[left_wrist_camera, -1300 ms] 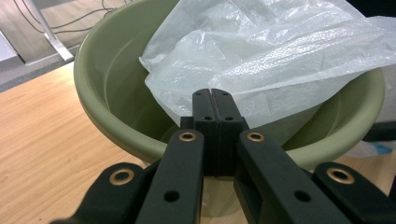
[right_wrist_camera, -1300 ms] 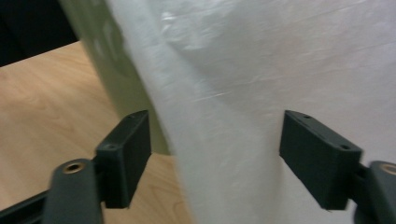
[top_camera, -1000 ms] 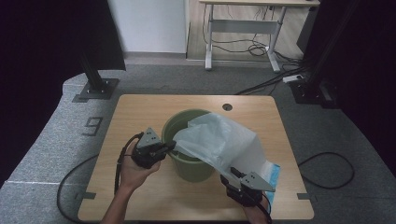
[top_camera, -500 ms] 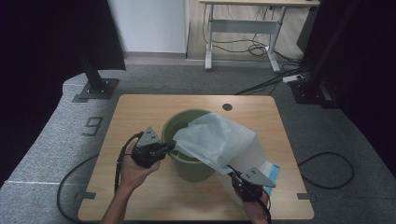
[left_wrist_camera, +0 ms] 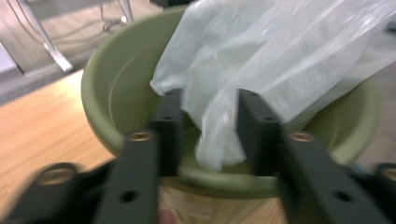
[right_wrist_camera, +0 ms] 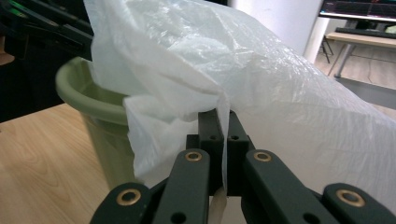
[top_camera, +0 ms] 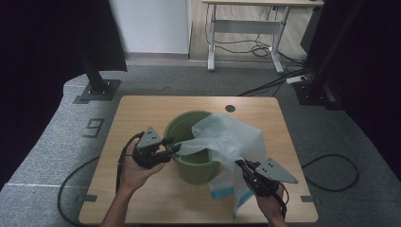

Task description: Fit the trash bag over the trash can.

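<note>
A green bucket (top_camera: 191,163) stands in the middle of the wooden table (top_camera: 142,113). A white translucent plastic bag (top_camera: 231,137) is draped over its right rim. My left gripper (top_camera: 176,147) is at the bucket's left rim. Its jaws have just been opening and stand apart, with the bag's loose edge (left_wrist_camera: 219,130) hanging between them over the bucket (left_wrist_camera: 116,79). My right gripper (top_camera: 240,164) is in front of the bucket's right side, raised off the table. In the right gripper view it (right_wrist_camera: 223,116) is shut on a fold of the bag (right_wrist_camera: 196,60), beside the bucket (right_wrist_camera: 88,102).
A blue and white packet (top_camera: 224,191) lies on the table under the hanging bag, near the front right. A cable hole (top_camera: 230,108) sits at the table's far edge. Cables trail off both sides, and black stands (top_camera: 97,87) are on the floor behind.
My right gripper closed on the bag and lifted it upward. My left gripper stayed at the rim and its jaws opened.
</note>
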`<act>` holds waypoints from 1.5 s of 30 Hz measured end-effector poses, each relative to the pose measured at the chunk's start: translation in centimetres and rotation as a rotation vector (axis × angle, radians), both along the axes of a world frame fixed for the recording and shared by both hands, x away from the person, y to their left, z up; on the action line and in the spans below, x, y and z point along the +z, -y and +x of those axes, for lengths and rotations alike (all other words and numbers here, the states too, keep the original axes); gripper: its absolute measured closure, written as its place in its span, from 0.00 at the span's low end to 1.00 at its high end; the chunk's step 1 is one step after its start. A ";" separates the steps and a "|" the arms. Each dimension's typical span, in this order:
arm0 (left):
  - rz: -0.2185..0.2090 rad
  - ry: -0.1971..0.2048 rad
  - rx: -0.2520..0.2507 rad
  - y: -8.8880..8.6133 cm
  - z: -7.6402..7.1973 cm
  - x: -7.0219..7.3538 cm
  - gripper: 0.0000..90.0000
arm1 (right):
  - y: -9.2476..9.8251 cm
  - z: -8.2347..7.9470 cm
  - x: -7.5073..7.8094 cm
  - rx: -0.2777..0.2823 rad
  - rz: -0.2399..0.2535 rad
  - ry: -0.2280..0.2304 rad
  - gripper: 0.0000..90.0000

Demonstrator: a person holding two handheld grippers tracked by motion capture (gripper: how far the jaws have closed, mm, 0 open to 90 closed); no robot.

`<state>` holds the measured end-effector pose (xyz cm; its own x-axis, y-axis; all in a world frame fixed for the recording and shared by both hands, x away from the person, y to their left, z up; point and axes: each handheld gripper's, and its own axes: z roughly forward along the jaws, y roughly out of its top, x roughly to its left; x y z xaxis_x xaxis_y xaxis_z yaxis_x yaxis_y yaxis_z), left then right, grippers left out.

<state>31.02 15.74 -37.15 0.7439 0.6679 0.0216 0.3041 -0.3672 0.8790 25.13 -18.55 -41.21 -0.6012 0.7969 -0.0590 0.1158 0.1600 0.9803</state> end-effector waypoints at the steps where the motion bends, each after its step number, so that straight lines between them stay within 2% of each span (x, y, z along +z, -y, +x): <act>1: -0.001 0.010 -0.003 0.1 -0.2 0.2 0.56 | -0.1 0.0 0.1 0.003 -0.003 0.001 0.99; 3: -0.001 0.013 -0.013 0.3 -0.4 0.3 0.54 | -0.2 0.0 0.2 0.008 -0.006 0.003 0.99; 6: 0.002 0.017 -0.056 0.8 -0.6 0.7 0.52 | -0.4 0.1 0.4 0.007 0.002 0.003 0.99; 10: 0.003 0.008 -0.079 1.4 -0.6 0.7 0.53 | -0.3 0.3 0.4 0.006 0.014 -0.006 0.99; 12: 0.008 -0.006 -0.077 1.7 -0.3 0.6 0.64 | -0.2 0.5 0.3 0.013 0.021 -0.018 0.98; 14: 0.001 -0.038 -0.071 2.0 0.0 0.5 0.74 | -0.2 0.5 0.2 0.015 0.023 -0.025 0.98; 15: -0.012 -0.059 -0.082 2.1 0.2 0.4 0.74 | -0.2 0.5 0.2 0.015 0.023 -0.025 0.98; 16: -0.029 -0.088 -0.108 2.2 0.4 0.4 0.80 | -0.2 0.6 0.0 0.017 0.026 -0.030 0.99; 17: -0.030 -0.101 -0.122 2.4 0.5 0.4 0.88 | -0.2 0.6 -0.2 0.020 0.027 -0.040 0.98; 19: 0.004 -0.106 -0.115 2.9 0.6 0.2 0.93 | -0.1 0.6 -0.5 0.025 0.035 -0.055 0.98; 23: 0.016 -0.105 -0.087 2.9 0.8 0.1 0.99 | 0.3 0.6 -1.0 0.037 0.052 -0.076 0.98; 26: 0.032 -0.118 -0.047 2.5 1.0 -0.1 1.00 | 0.7 0.3 -1.5 0.045 0.059 -0.090 0.98; 28: 0.075 -0.126 -0.014 2.6 1.2 -0.3 1.00 | 1.0 0.2 -1.8 0.049 0.061 -0.096 0.98; 31: 0.087 -0.124 0.004 2.8 1.3 -0.5 1.00 | 1.1 0.1 -1.8 0.051 0.060 -0.090 0.97; 33: 0.083 -0.125 0.003 2.7 1.3 -0.5 1.00 | 0.9 0.0 -1.7 0.043 0.048 -0.079 0.91; 35: 0.079 -0.125 -0.001 2.7 1.3 -0.4 1.00 | 0.5 -0.2 -1.7 0.024 0.038 -0.068 0.77; 37: 0.075 -0.124 -0.008 2.8 1.2 -0.4 1.00 | 0.0 -0.4 -1.9 0.011 0.031 -0.063 0.68; 39: 0.075 -0.123 -0.014 2.9 1.1 -0.3 1.00 | -0.8 -0.6 -2.5 0.028 0.017 -0.056 0.59; 45: 0.067 -0.129 -0.027 2.8 0.9 -0.3 1.00 | -1.5 -1.2 -3.3 0.051 0.019 -0.044 0.50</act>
<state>31.92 12.92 -37.43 0.7611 0.6479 -0.0317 0.4024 -0.4334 0.8064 23.96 -17.06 -44.56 -0.6428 0.7659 -0.0164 0.1511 0.1477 0.9774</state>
